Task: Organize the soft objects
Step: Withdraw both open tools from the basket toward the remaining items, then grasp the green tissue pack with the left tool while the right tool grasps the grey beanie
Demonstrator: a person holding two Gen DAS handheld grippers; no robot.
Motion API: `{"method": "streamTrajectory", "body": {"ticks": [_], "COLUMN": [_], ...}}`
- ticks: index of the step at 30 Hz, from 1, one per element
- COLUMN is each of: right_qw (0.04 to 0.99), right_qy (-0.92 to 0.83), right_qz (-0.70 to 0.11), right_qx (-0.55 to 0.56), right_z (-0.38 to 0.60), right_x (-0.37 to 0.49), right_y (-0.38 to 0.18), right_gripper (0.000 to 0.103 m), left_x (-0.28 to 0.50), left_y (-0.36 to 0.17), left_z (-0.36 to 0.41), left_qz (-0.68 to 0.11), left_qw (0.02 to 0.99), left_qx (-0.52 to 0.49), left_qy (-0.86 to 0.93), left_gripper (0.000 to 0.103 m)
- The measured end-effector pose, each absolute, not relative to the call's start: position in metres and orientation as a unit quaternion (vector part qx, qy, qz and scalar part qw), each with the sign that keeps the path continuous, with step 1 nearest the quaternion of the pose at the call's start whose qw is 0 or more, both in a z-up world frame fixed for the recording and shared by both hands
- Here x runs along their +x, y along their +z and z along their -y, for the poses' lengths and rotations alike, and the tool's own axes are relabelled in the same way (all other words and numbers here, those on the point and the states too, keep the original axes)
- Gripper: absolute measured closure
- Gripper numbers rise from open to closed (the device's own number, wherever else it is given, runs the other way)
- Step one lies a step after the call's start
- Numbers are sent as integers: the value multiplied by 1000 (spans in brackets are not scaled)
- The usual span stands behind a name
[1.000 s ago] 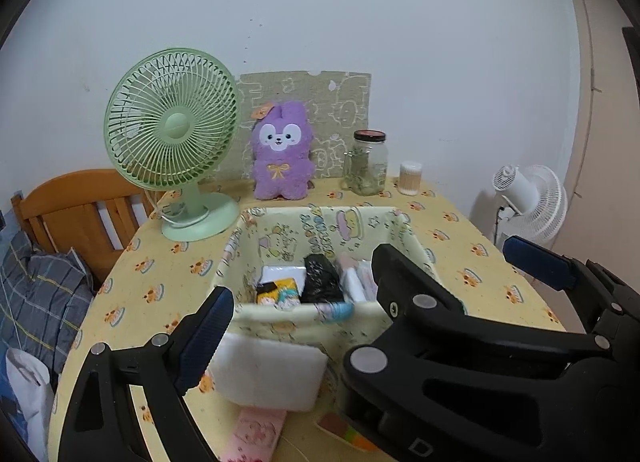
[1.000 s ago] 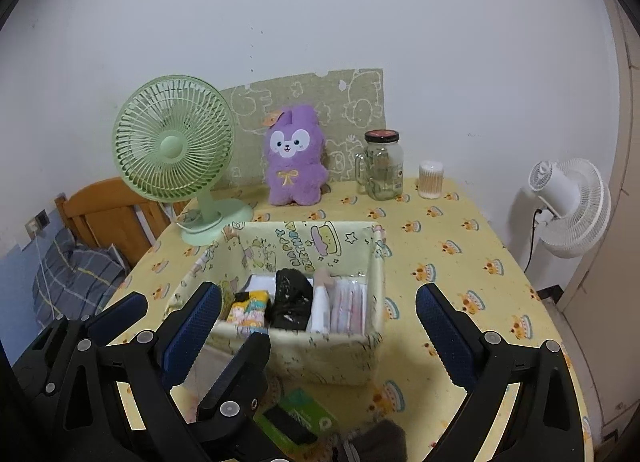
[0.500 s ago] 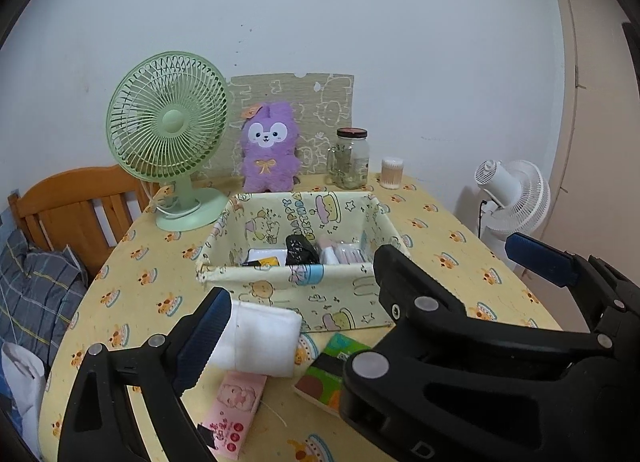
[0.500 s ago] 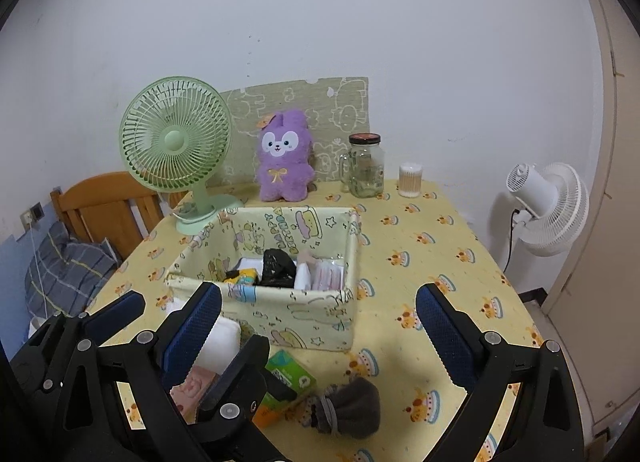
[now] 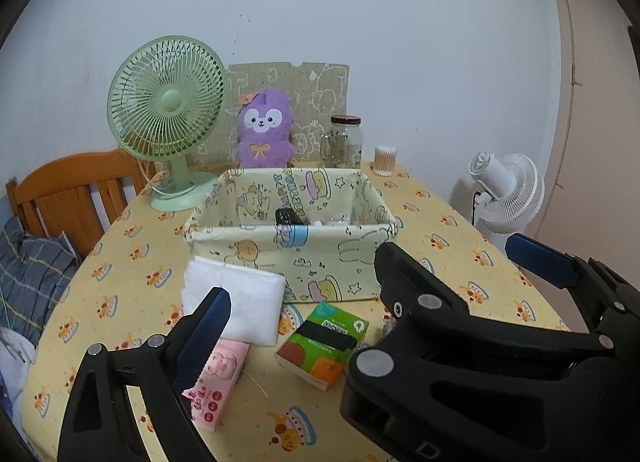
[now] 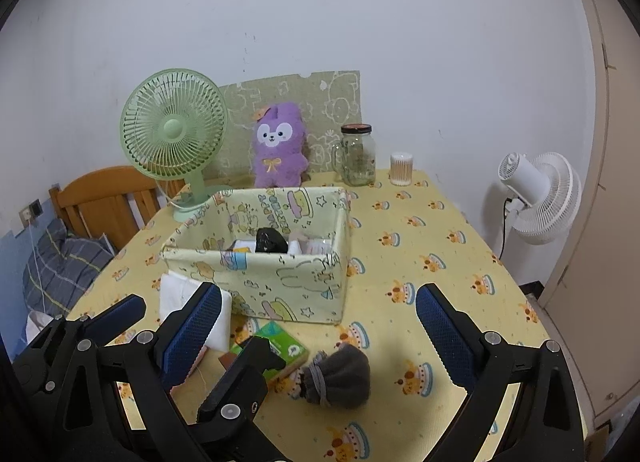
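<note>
Both grippers hover above the near edge of the tabletop, each with its fingers spread apart and nothing between them. Left gripper: its left finger overlaps the near corner of the white cloth; the pink pack lies just below that fingertip, and the green pack lies between the two fingers, beside the cloth. Right gripper: the grey pouch lies between its fingers on the tabletop, nearer the left finger, touching the green pack at its left. The basket stands beyond the fingertips of both grippers, holding a black item and several small packs; the cloth rests against its near-left wall. Farther back stand the green fan, the purple plush, a jar and a swab tub. A white fan stands off the tabletop, beyond the right finger.
</note>
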State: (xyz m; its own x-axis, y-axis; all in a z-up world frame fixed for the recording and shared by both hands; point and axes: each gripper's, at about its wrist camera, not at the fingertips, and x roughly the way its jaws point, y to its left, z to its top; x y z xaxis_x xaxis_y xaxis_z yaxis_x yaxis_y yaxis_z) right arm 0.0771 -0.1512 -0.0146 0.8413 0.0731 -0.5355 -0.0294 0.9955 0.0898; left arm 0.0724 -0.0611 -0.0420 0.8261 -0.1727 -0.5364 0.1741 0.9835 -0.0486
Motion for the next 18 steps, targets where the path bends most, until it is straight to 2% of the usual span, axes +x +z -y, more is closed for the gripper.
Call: {"method": "streamTrajectory", "body": {"ticks": [18], "right_qw": [948], "right_qy": [26], "right_qz": [-315], "right_qx": [42], "right_z": [156], "right_x": [89], "right_y": [-59], "right_gripper": [4], "left_x": [87], "left_y": [-86], "left_z": [69], "left_qz": [-325], "left_qw": [942], "left_qx": [-1], "left_qy": [-87], "left_gripper": [7]}}
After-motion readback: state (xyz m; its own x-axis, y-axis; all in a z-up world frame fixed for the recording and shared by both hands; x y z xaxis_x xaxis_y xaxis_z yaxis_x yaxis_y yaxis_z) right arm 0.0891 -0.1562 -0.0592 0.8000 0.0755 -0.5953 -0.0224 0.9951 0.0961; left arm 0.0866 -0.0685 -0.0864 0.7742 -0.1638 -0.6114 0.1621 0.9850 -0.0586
